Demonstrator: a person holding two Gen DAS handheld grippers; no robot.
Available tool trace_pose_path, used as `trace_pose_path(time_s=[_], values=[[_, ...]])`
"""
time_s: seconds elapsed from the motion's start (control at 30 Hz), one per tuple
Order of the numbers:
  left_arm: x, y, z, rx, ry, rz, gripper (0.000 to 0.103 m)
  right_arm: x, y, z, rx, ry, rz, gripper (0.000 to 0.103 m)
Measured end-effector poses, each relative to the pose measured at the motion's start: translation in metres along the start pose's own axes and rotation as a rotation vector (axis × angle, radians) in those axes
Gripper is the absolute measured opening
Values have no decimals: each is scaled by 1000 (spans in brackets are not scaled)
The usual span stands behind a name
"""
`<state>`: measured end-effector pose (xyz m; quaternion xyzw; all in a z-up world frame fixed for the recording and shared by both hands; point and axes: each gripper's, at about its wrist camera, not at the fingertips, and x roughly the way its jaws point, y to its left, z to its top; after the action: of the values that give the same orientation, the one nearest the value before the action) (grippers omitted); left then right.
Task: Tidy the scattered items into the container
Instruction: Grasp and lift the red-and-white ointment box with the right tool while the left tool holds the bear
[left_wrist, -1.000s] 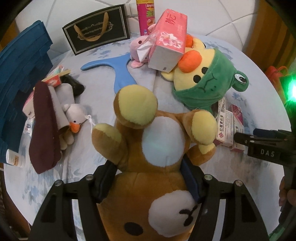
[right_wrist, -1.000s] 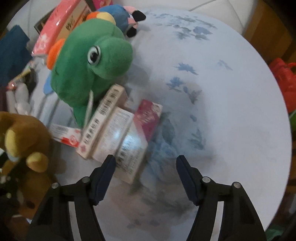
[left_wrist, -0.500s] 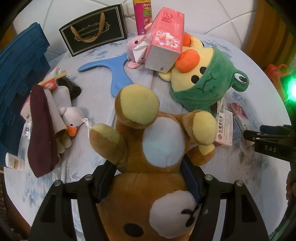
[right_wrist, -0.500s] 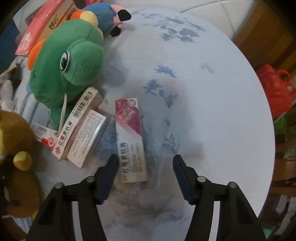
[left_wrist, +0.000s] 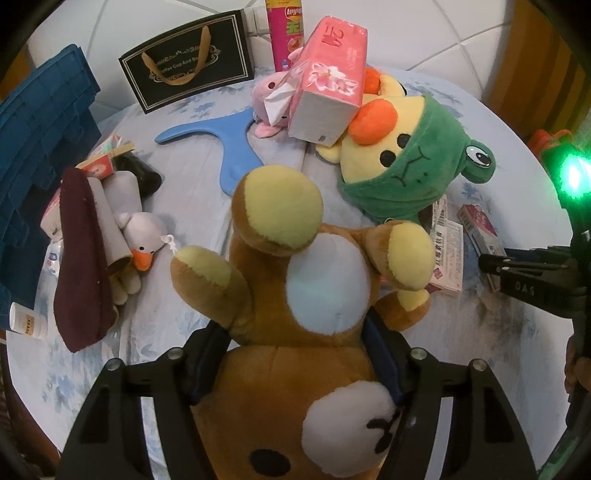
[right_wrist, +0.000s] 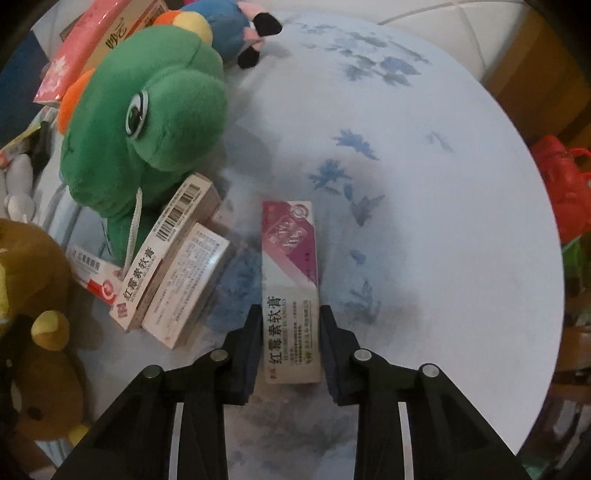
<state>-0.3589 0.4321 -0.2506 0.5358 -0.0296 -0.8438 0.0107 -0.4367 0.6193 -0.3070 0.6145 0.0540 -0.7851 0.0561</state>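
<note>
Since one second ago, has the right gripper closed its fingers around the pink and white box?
Yes. The right gripper was wide open beside the box stack; now its fingers flank the pink-white box.

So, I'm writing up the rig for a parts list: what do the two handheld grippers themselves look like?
Both are matte black plastic. The left gripper has angular, strut-like fingers with silver screw heads and dark blue pads. The right gripper is built the same way, with round silver screws; seen from the left wrist camera, its body carries the white letters DAS and a glowing green light above.

brown bear plush (left_wrist: 295, 314) — upside-down, gripped | ointment box (right_wrist: 290, 291) — flat, lengthwise on cloth
</note>
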Motion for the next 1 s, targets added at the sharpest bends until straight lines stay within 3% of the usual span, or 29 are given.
trace_pose_path(time_s=[0.23,0.57,1.0], values=[[-23,11,-7,-14,-29,-32,63,-33,-3,-9,24,-49,14,29],[-76,30,-13,1,-128,-33,62,-116,9,-34,31,-156,45,28],[-130,74,-36,-134,-200,61,62,-166,79,-31,-168,-259,109,28]])
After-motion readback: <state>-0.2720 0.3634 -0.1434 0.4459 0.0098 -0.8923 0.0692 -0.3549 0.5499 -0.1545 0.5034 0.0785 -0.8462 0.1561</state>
